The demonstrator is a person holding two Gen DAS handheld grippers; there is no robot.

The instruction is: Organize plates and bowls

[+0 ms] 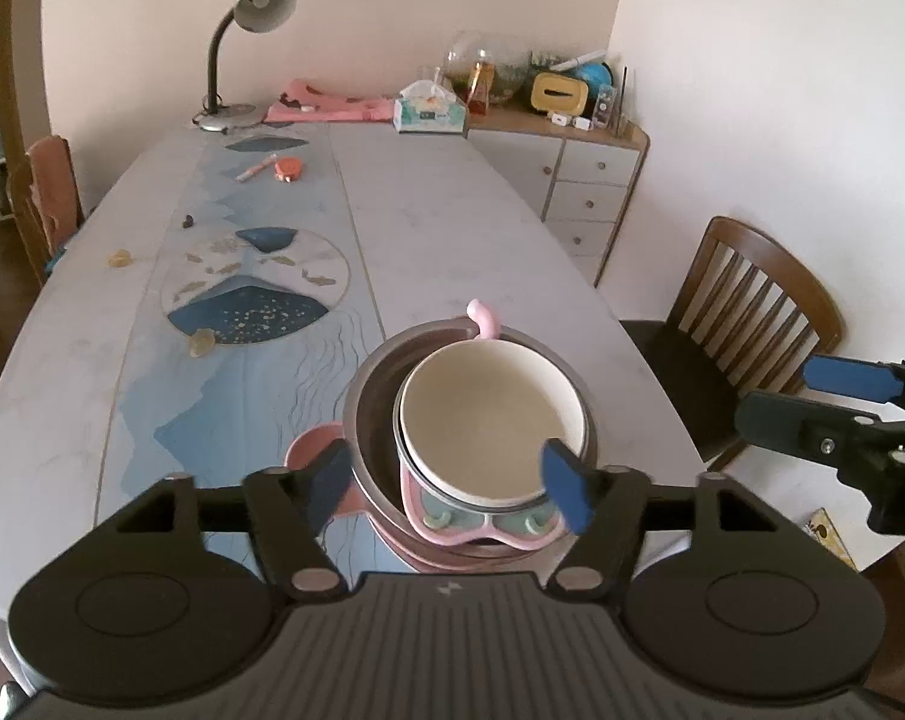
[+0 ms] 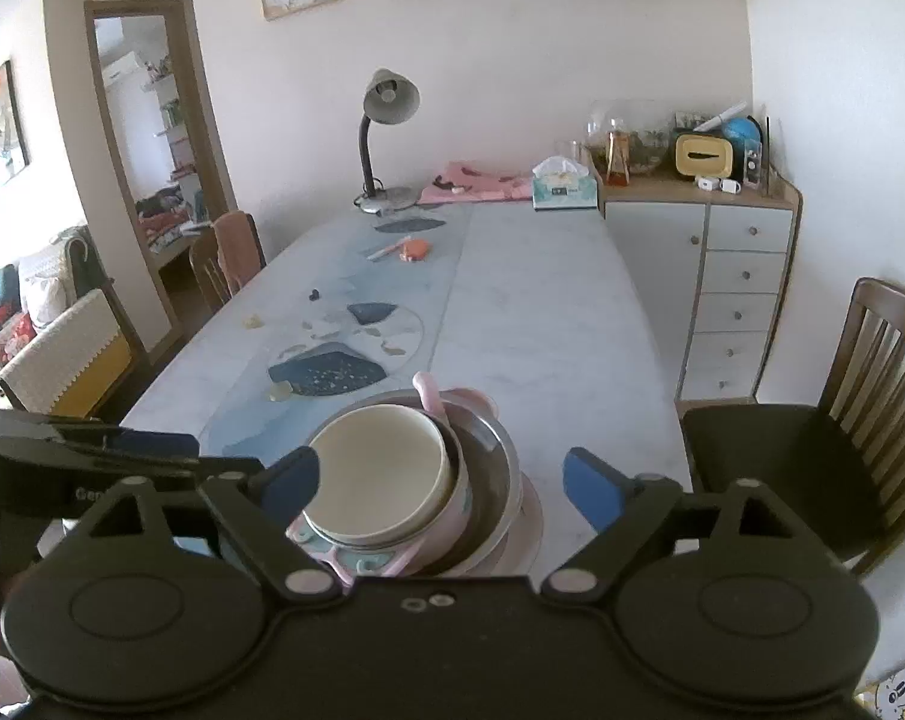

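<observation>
A cream bowl (image 1: 491, 414) sits inside a pink child's bowl with handles (image 1: 482, 519), nested in a steel bowl (image 1: 380, 414) on a pink plate (image 1: 314, 450) at the table's near edge. A pink spoon handle (image 1: 484, 318) sticks up behind. My left gripper (image 1: 449, 483) is open, its blue fingers astride the stack, holding nothing. The stack also shows in the right wrist view (image 2: 380, 468). My right gripper (image 2: 440, 483) is open and empty just above and before the stack; it shows at the right of the left view (image 1: 824, 396).
The long table (image 1: 440, 228) has a patterned runner (image 1: 242, 276), a desk lamp (image 1: 242, 54), a tissue box (image 1: 429, 114) and small items far off. Wooden chairs (image 1: 746, 324) stand at both sides. A drawer cabinet (image 2: 734, 276) stands against the right wall.
</observation>
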